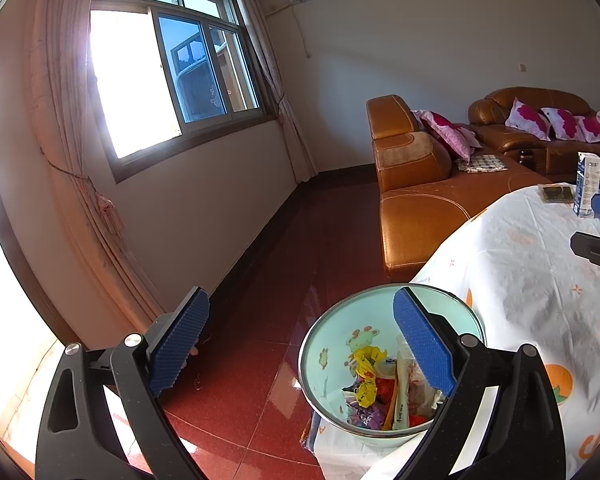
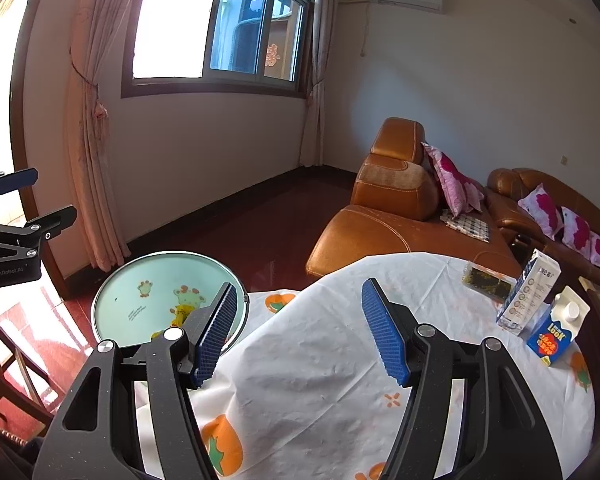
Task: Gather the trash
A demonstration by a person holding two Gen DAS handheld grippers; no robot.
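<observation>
My left gripper (image 1: 300, 296) hangs open and empty above a pale green bin (image 1: 328, 344) that stands on the floor beside the table. Crumpled wrappers (image 1: 366, 380) lie in the bin, yellow, red and purple among them. My right gripper (image 2: 299, 292) is open over the white tablecloth (image 2: 320, 360), with nothing between its blue pads. The bin (image 2: 148, 280) lies to its left, below the table edge. At the table's far right stand a tall blue-and-white carton (image 2: 530, 292), a blue carton with a white cap (image 2: 556, 330) and a clear packet of dark stuff (image 2: 486, 278).
An orange leather sofa (image 1: 416, 200) with pink cushions (image 1: 448, 132) runs behind the table. Red tiled floor (image 1: 260, 320) stretches from the bin to the window wall and curtain (image 1: 100, 208). A wooden chair (image 2: 16, 380) stands at the lower left of the right wrist view.
</observation>
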